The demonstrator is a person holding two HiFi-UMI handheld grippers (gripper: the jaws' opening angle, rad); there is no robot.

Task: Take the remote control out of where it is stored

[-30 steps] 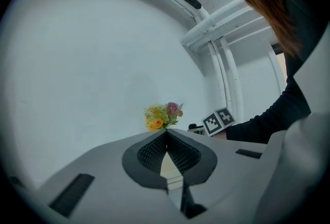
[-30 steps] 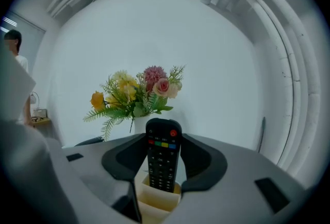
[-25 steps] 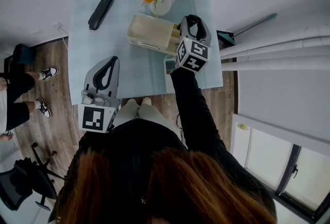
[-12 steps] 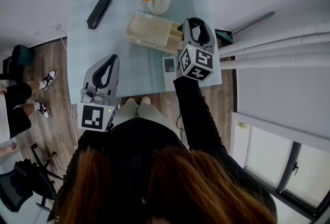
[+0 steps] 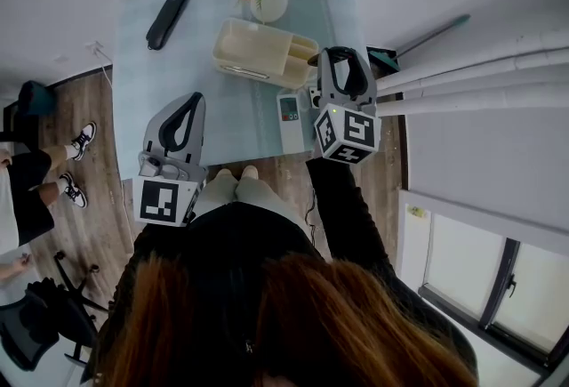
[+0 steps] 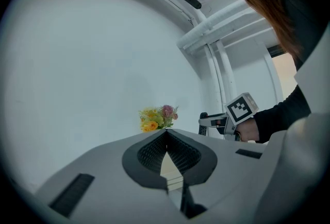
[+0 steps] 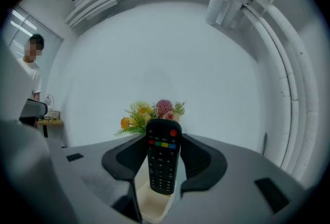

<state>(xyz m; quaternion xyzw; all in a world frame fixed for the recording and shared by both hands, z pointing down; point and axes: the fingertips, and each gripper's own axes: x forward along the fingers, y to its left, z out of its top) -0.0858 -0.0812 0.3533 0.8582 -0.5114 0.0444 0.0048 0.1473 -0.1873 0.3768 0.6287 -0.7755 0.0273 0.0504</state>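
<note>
Left gripper (image 6: 166, 132): ribbed black fingers pressed together, empty. Right gripper (image 7: 164, 140): fingers set wide, clamped on slim black plastic remote control (image 7: 163, 166), upright, buttons facing camera, lower end over narrow compartment of cream rectangular plastic box (image 5: 253, 47). Box stands on smooth pale blue worktop (image 5: 222, 123). Beyond: mixed flower bouquet (image 7: 152, 110), white vase (image 5: 268, 7).
</note>
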